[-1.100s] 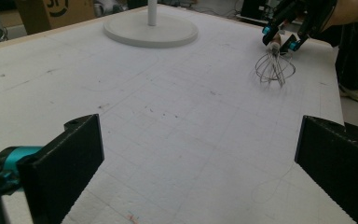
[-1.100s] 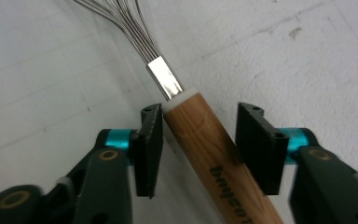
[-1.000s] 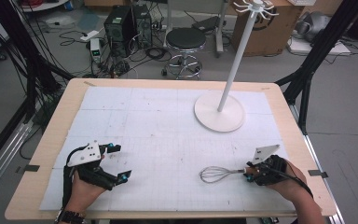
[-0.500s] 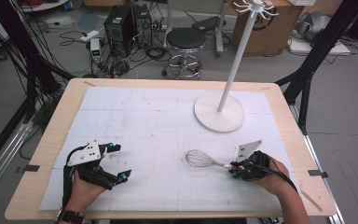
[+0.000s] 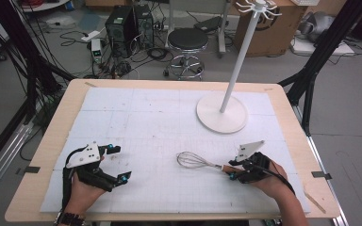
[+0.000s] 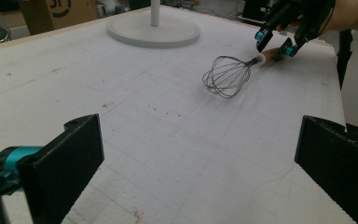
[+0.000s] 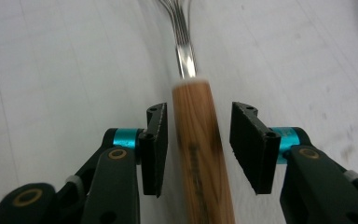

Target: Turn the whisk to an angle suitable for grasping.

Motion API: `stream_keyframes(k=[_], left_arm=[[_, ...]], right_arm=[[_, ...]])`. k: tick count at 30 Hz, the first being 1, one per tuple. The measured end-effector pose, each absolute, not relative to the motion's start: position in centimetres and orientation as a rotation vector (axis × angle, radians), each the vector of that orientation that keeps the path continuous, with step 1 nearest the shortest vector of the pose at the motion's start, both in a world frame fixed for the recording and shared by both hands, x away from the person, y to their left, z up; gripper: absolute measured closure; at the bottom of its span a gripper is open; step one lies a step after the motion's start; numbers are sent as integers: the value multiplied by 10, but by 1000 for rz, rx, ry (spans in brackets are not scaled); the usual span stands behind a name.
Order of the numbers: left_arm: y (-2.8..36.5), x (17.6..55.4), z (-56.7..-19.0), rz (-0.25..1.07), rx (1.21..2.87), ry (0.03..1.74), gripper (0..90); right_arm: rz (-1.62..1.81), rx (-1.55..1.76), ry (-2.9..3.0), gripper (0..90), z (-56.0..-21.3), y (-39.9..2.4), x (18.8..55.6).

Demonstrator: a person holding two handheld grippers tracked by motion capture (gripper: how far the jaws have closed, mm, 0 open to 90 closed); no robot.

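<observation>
A wire whisk [image 5: 193, 161] with a wooden handle [image 7: 198, 135] lies on the white mat, wires pointing left in the high view. My right gripper [image 5: 229, 172] straddles the handle at the table's near right. Its jaws have just been opening, and a gap shows on both sides of the handle in the right gripper view [image 7: 199, 112]. My left gripper [image 5: 120, 163] rests at the near left, open wide with nothing between its jaws [image 6: 200, 135]. The left gripper view shows the whisk [image 6: 224, 75] and the right gripper [image 6: 274, 43] across the mat.
A white stand with a round base [image 5: 221, 114] and a tall pole rises at the table's far right, also seen in the left gripper view [image 6: 154, 31]. The white gridded mat [image 5: 146, 122] covers most of the wooden tabletop. A stool and cables lie on the floor beyond.
The right gripper and the whisk have shifted left and a little farther from the near edge. The right jaws now stand apart from the handle. The left hand has stayed put.
</observation>
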State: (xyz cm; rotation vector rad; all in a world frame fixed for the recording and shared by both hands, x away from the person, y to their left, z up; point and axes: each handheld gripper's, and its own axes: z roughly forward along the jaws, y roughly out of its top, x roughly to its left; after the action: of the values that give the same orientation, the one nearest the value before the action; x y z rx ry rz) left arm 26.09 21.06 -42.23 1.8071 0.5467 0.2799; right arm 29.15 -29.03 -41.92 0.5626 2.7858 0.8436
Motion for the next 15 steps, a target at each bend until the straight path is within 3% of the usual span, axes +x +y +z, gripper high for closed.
stream_keyframes(k=[5, 8, 10, 15], left_arm=[[211, 261, -422, 278, 1804, 553, 17], [210, 262, -422, 281, 1804, 550, 17], [209, 262, -421, 281, 1804, 546, 17], [208, 262, -421, 280, 1801, 543, 17]], right_arm=[[839, 632, 2776, 532, -428, -312, 282], [865, 630, 2766, 570, -429, -317, 280], [850, 612, 2785, 643, -428, -314, 281], [836, 543, 2812, 682, -425, -301, 285]])
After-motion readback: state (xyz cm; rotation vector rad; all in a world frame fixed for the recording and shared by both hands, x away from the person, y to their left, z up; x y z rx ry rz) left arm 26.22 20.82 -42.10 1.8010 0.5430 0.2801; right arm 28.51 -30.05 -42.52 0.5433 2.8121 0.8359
